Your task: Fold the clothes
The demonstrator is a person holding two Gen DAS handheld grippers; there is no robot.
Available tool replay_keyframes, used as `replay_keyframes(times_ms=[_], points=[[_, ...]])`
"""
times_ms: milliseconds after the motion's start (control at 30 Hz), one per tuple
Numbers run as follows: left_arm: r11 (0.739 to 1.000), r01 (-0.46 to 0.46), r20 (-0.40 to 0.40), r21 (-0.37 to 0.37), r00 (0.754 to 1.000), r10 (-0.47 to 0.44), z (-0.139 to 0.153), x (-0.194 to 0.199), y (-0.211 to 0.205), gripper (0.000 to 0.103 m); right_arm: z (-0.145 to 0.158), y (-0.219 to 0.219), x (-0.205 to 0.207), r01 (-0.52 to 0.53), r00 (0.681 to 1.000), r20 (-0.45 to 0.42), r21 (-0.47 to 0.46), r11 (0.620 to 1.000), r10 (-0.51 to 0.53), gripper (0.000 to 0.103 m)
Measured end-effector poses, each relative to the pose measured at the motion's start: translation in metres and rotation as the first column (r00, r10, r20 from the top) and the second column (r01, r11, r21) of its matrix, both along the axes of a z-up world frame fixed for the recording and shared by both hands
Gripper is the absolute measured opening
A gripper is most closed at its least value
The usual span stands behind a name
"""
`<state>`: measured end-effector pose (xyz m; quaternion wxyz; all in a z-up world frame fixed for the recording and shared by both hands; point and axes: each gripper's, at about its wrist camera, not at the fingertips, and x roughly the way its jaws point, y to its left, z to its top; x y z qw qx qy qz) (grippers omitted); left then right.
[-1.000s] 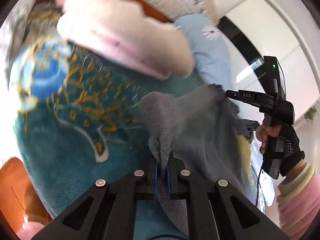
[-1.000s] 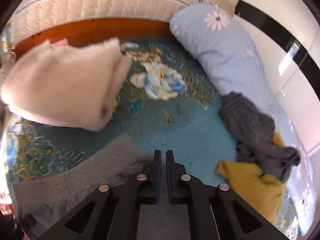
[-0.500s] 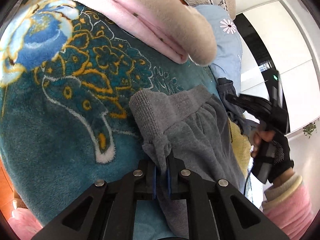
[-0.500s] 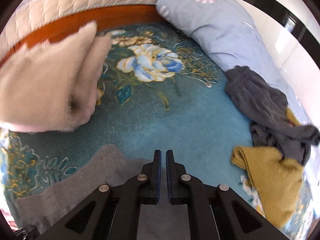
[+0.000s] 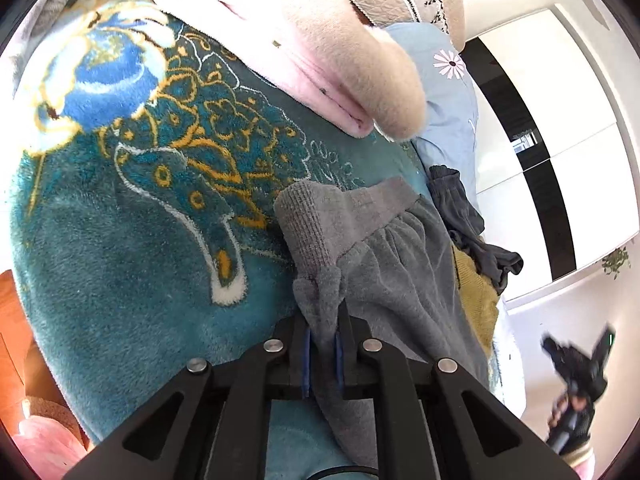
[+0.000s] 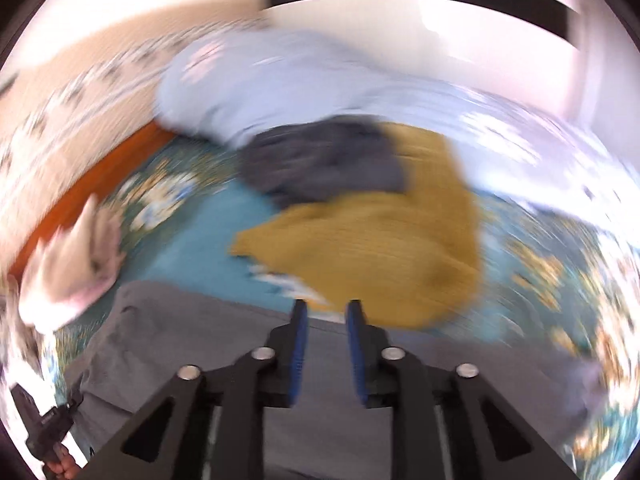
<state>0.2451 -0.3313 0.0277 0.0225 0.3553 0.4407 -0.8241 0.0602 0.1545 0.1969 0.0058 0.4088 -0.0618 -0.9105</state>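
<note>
While the grey fleece trousers (image 5: 404, 280) lie spread on the teal flowered bed blanket (image 5: 120, 260), the left claw (image 5: 322, 332) stays clenched on their waistband as the right claw (image 6: 326, 320), swung aside, opens empty.

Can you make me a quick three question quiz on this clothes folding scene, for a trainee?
1. True or false: the left gripper is shut on the grey garment.
2. Which garment lies on top of the mustard-yellow one? A) a dark grey one B) a red one C) a white one
3. Fill in: the right gripper, its jaws opening, has ____ between its fingers.

Key: 1. True, the fabric is pinched between its pads. 2. A, the dark grey garment. 3. Nothing; the gap is bare.
</note>
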Motion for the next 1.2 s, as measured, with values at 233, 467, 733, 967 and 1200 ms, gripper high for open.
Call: replay_keyframes(times_ms=[233, 467, 733, 967, 1200], points=[[1.000, -0.008, -0.020, -0.010, 1.000, 0.008, -0.004, 0.001, 0.001, 0.008, -0.032, 0.194, 0.107, 0.370, 0.927, 0.035, -0.236, 0.899, -0.372, 0.038], [1.000, -0.017, -0.042, 0.007, 0.999, 0.017, -0.008, 0.003, 0.000, 0.008, -0.108, 0.285, 0.156, 0.539, 0.839, 0.209, -0.448, 0.713, -0.503, 0.045], [0.998, -0.022, -0.062, 0.053, 0.998, 0.026, -0.012, 0.008, -0.003, 0.008, -0.144, 0.290, 0.131, 0.601, 0.787, 0.251, -0.524, 0.604, -0.564, 0.040], [0.998, -0.021, -0.071, 0.064, 0.997, 0.025, -0.013, 0.010, -0.004, 0.009, -0.048, 0.265, 0.122, 0.330, 0.872, -0.157, -0.513, 0.792, -0.464, 0.003], [0.998, -0.016, -0.072, 0.069, 0.997, 0.021, -0.013, 0.009, -0.004, 0.009, -0.110, 0.287, 0.123, 0.535, 0.815, 0.061, -0.457, 0.710, -0.576, 0.003]])
